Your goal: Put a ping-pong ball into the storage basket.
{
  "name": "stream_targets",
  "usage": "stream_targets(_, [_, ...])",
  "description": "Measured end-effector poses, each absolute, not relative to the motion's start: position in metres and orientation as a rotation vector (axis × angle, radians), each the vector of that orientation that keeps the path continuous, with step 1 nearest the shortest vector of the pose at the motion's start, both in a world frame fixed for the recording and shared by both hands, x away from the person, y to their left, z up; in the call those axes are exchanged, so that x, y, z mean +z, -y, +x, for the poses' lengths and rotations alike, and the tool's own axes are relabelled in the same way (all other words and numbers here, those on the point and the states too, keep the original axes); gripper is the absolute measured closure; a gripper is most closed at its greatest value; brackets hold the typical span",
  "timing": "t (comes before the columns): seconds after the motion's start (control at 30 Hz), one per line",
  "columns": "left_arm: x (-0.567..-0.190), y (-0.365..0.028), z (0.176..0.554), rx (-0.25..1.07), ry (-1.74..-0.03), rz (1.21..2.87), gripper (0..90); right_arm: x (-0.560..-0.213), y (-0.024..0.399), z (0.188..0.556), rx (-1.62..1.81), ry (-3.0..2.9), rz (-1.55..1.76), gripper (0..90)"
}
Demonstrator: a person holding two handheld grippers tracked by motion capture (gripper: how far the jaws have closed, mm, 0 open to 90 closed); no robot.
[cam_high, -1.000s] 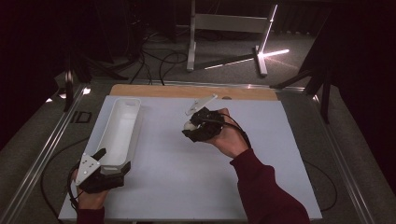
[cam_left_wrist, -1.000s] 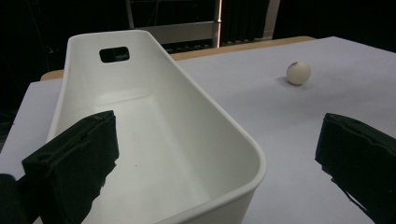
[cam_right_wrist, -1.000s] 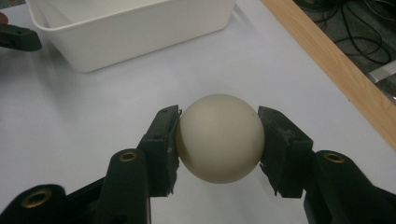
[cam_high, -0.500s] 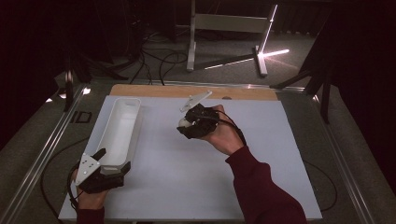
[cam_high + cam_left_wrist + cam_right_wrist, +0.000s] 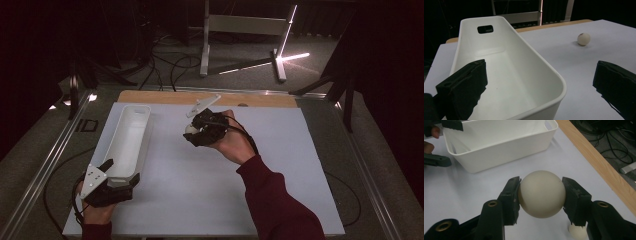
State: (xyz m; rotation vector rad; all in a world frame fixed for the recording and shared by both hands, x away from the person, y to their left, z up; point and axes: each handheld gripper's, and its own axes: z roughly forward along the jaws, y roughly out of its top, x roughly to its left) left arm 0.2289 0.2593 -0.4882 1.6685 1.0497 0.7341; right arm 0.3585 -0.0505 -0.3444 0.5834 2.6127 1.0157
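My white tub (image 5: pixel 127 145) lay empty at the left of the high view, its long axis running up the frame, its near end between the spread jaws of my left gripper (image 5: pixel 116 175). At centre, my right gripper (image 5: pixel 541 195) pinched one ball (image 5: pixel 541 193) above the sheet, not yet dropped in; another ball (image 5: pixel 577 232) waited below it.

white bin (image 5: pixel 131 137) blocking left, open mat (image 5: pixel 280 150) right

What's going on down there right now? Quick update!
Right gripper shut on a white ball, above the table. Left gripper open, straddling the bin's near wall. Second ball on the mat. Nothing in the way.
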Motion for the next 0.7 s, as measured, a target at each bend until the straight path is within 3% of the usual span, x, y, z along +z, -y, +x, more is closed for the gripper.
stream_targets(0.7, [-0.488,-0.26,0.228,0.73,-1.042,1.665,0.0,-0.344,0.031,0.365,1.045,-2.622,0.557,50.3])
